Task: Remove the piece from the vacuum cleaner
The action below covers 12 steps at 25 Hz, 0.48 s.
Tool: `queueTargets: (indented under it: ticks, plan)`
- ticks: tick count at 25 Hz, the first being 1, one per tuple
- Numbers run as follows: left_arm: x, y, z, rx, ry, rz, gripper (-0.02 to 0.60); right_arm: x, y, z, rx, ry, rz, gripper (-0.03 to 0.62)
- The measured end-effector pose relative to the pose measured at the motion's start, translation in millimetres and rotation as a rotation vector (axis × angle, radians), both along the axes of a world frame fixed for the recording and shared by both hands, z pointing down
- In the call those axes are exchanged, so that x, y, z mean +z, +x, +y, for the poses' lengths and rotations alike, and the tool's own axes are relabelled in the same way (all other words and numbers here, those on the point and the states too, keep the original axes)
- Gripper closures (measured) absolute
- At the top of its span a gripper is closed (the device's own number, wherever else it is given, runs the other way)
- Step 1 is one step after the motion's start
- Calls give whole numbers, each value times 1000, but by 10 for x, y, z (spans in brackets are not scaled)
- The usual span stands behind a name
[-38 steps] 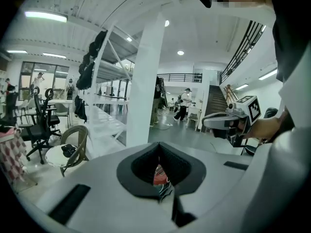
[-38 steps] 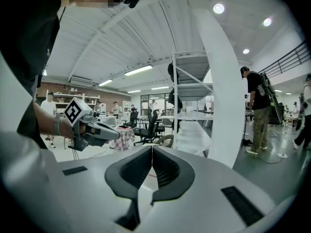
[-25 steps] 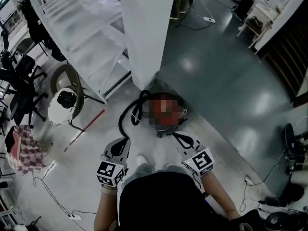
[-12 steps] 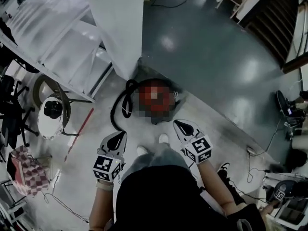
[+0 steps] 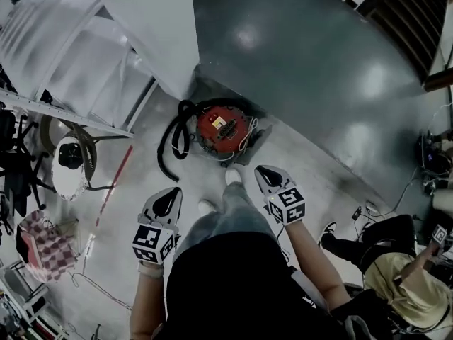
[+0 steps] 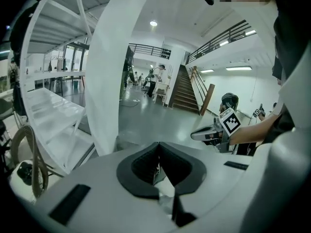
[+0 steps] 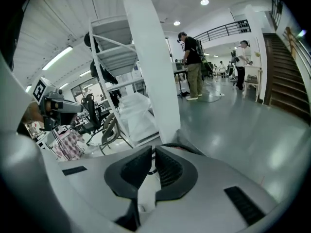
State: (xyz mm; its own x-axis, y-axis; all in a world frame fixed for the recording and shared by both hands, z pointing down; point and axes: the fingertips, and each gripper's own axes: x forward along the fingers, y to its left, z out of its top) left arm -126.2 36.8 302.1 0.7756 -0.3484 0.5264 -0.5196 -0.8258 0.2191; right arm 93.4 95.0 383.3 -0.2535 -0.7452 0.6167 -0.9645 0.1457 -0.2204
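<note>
The left gripper point(image 5: 168, 202) and right gripper point(image 5: 267, 178) both have their jaws pressed together with nothing between them. Just ahead on the floor, the red vacuum cleaner point(image 5: 221, 128) sits beside the white column point(image 5: 159, 27), its black hose point(image 5: 168, 147) looping to its left.

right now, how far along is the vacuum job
Done: nothing that shows. The vacuum sits by the pillar and looks untouched, with its hose curled beside it. In hand: nothing. The left gripper and right gripper are both shut, empty and short of it. Left: reach down, grip the piece and pull it off. I cannot tell which piece from here.
</note>
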Motion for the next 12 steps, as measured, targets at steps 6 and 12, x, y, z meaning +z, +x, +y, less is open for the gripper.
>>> queueTargets:
  ticks: [6,12]
  plan:
    - [155,261,-125,-56,-25,-41,563,554,408,-141,25,-81,-50,562]
    - [328,389,-185,-132,-66,-83,563,1088,722,-280,32,-165,-80,559]
